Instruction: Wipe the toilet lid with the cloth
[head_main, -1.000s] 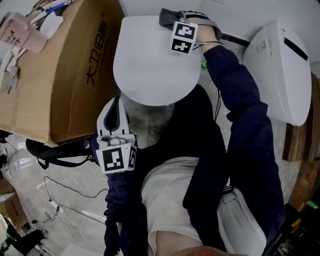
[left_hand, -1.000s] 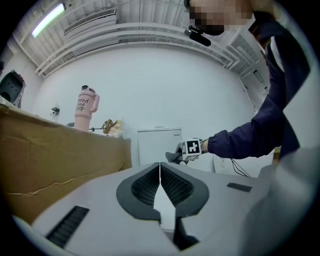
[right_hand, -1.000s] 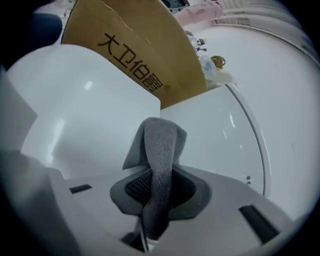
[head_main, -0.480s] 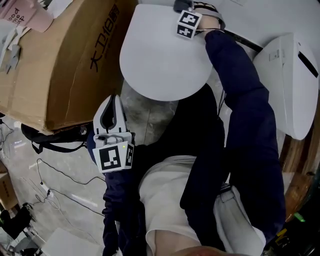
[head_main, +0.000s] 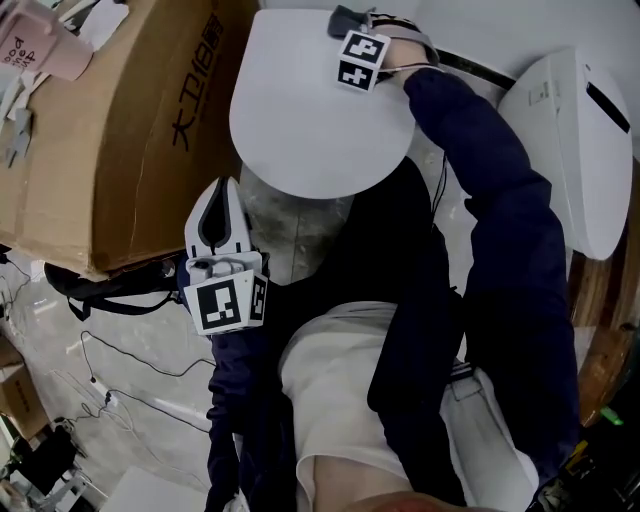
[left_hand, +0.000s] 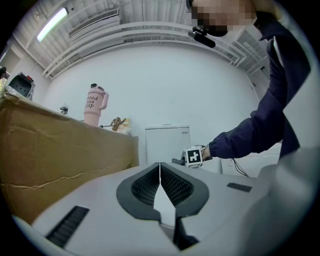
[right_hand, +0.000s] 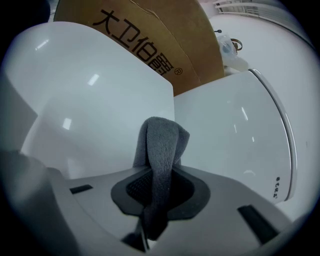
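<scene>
Floor (head_main: 150, 440): pale marbled stone, crossed by thin cables (head_main: 130, 385).
Left gripper (left_hand: 160, 170): held low beside the torso, well short of the lid; jaws closed together, with nothing between them.
Lid (head_main: 310, 120): white, closed flat, directly ahead of the person.
Right gripper (right_hand: 157, 180): reached to the far edge of the lid; jaws clamped on the cloth.
Cloth (right_hand: 161, 150): grey, folded upright out of the jaws, just above the far part of the lid.
Step in hand: judged to be a wiping stroke at its far end.
Next move: the cloth is to be pressed flat to the lid and drawn back toward the near rim, with the clamp kept tight.
Box (head_main: 130, 130): cardboard, left of the lid; black print "大卫伯爵" is read on its side.
Tumbler (left_hand: 93, 105): pink, on top of the box; "good" is legible, the rest is too small.
Second toilet (head_main: 570, 130): white, at the right; its small print cannot be read.
</scene>
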